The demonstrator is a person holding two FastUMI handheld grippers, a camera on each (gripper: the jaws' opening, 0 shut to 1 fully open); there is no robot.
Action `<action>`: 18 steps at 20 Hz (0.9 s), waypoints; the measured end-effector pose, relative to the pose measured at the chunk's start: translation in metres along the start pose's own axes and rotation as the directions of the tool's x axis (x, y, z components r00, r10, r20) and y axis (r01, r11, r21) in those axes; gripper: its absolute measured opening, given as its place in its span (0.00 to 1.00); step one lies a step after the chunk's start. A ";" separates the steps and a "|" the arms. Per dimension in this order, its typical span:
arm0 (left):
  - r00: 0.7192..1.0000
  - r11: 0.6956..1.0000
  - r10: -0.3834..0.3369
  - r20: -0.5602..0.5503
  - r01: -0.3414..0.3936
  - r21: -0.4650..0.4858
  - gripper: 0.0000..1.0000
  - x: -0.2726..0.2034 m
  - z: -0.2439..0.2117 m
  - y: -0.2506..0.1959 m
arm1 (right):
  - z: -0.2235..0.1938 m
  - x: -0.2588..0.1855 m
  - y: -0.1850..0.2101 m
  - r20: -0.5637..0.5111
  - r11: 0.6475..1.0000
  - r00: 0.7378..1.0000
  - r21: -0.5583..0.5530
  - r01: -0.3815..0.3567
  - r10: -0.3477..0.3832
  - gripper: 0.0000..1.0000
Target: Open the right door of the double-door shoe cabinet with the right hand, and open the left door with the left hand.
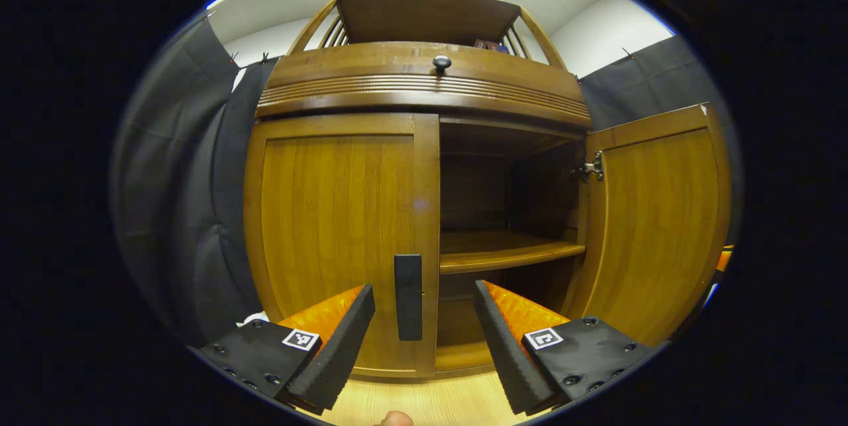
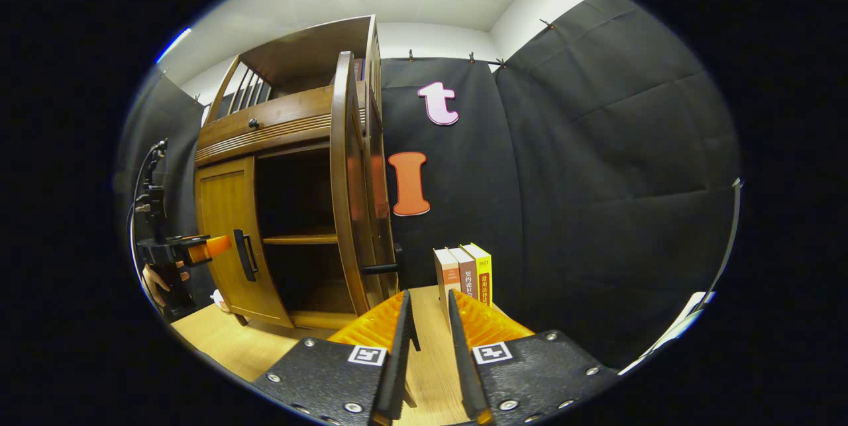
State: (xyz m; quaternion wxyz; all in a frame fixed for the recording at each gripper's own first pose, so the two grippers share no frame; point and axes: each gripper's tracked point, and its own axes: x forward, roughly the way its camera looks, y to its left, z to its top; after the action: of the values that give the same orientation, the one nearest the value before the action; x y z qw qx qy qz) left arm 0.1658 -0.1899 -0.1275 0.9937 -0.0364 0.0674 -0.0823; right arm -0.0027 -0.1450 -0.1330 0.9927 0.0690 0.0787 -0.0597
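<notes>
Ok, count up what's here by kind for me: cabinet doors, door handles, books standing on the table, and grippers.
Cabinet doors: 2, the closed left door and the open right door
Door handles: 2, the left handle and the right handle
Books: 3
Grippers: 2, the left gripper and the right gripper
Total: 9

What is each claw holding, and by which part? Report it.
Nothing is held. The left claw is open in front of the left door's handle; the right claw grips nothing.
</notes>
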 end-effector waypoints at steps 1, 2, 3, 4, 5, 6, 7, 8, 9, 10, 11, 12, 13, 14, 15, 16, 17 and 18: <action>1.000 1.000 0.003 -0.012 -0.003 -0.012 0.94 0.009 -0.005 0.004 | 0.002 0.001 -0.001 0.005 1.000 1.000 -0.005 0.008 -0.008 0.35; 1.000 1.000 0.008 -0.025 -0.009 -0.019 0.94 0.016 -0.013 0.007 | 0.004 0.001 -0.002 0.010 1.000 1.000 -0.010 0.014 -0.014 0.43; 0.999 0.999 0.019 -0.034 -0.020 -0.025 0.94 0.024 -0.018 0.012 | 0.004 0.002 -0.003 0.015 1.000 1.000 -0.018 0.021 -0.021 0.65; 0.999 0.999 0.023 -0.036 -0.024 -0.032 1.00 0.032 -0.022 0.016 | 0.005 0.003 -0.004 0.018 0.999 0.999 -0.025 0.031 -0.030 0.71; 0.999 0.999 0.021 -0.045 -0.023 -0.040 0.99 0.039 -0.027 0.018 | 0.008 0.005 -0.006 0.024 0.999 0.999 -0.031 0.042 -0.042 0.78; 0.998 0.999 0.020 -0.055 -0.023 -0.045 0.99 0.045 -0.032 0.020 | 0.010 0.007 -0.008 0.030 0.998 0.998 -0.035 0.055 -0.054 0.86; 0.998 0.999 0.013 -0.064 -0.016 -0.047 0.98 0.051 -0.036 0.020 | 0.012 0.008 -0.012 0.040 0.997 0.997 -0.038 0.069 -0.068 0.88; 0.997 0.999 0.009 -0.072 -0.012 -0.042 0.98 0.056 -0.040 0.019 | 0.014 0.010 -0.012 0.050 0.996 0.996 -0.035 0.076 -0.075 0.90; 0.997 0.999 0.015 -0.078 -0.017 -0.032 0.97 0.060 -0.041 0.020 | 0.014 0.011 -0.013 0.056 0.996 0.995 -0.029 0.080 -0.079 0.92; 0.996 0.999 0.038 -0.087 -0.040 -0.018 0.96 0.065 -0.044 0.023 | 0.013 0.012 -0.012 0.055 0.997 0.995 -0.022 0.080 -0.079 0.99; 0.994 0.999 0.049 -0.098 -0.051 -0.015 0.96 0.069 -0.047 0.026 | 0.012 0.012 -0.012 0.055 0.996 0.995 -0.020 0.082 -0.080 0.92; 0.994 0.999 0.049 -0.102 -0.051 -0.017 0.95 0.073 -0.048 0.025 | 0.011 0.013 -0.013 0.057 0.996 0.995 -0.021 0.083 -0.082 0.92; 0.994 0.999 0.049 -0.102 -0.051 -0.016 0.94 0.076 -0.050 0.026 | 0.011 0.012 -0.013 0.057 0.996 0.995 -0.025 0.088 -0.086 0.92; 0.993 0.999 0.052 -0.107 -0.053 -0.008 0.92 0.075 -0.053 0.027 | 0.011 0.011 -0.014 0.058 0.995 0.994 -0.029 0.090 -0.089 0.92; 0.993 0.999 0.052 -0.102 -0.053 -0.004 0.90 0.077 -0.054 0.029 | 0.012 0.012 -0.014 0.060 0.995 0.994 -0.031 0.094 -0.092 0.92; 0.994 0.999 0.044 -0.097 -0.044 -0.001 0.82 0.078 -0.055 0.027 | 0.012 0.011 -0.015 0.064 0.995 0.993 -0.031 0.098 -0.095 0.92; 0.996 1.000 0.015 -0.092 -0.015 -0.004 0.73 0.079 -0.053 0.021 | 0.013 0.010 -0.014 0.066 0.995 0.994 -0.029 0.094 -0.092 0.92; 0.996 1.000 0.014 -0.087 -0.014 0.004 0.65 0.080 -0.055 0.019 | 0.014 0.009 -0.012 0.069 0.996 0.994 -0.026 0.089 -0.087 0.92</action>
State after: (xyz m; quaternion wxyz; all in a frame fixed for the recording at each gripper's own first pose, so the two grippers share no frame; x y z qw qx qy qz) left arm 0.2395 -0.1879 -0.1933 0.9904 -0.0305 0.1107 -0.0768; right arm 0.0069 -0.1598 -0.1223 0.9921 0.0492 0.0486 -0.1047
